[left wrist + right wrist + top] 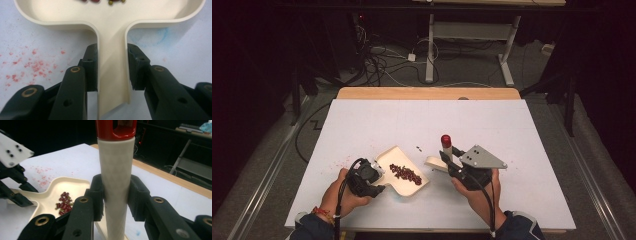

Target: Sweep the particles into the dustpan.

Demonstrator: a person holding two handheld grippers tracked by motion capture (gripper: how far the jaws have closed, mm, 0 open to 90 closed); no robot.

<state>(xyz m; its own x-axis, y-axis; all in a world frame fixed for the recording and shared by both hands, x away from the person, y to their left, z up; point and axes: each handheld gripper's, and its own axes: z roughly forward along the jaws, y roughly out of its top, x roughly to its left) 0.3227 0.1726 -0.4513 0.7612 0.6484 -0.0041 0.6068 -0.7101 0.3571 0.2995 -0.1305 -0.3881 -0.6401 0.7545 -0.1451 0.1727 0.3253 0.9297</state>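
Left gripper jaws clamp the dustpan handle; right gripper jaws clamp the brush, bristles hidden.

A cream dustpan lies flat on the white surface, handle toward the person, with a small heap of dark red beans inside. Just beside it, a cream brush with a red cap stands upright.

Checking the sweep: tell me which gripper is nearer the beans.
Left. The left gripper clamps the dustpan handle beside the beans; the right gripper holds the brush beyond the pan.
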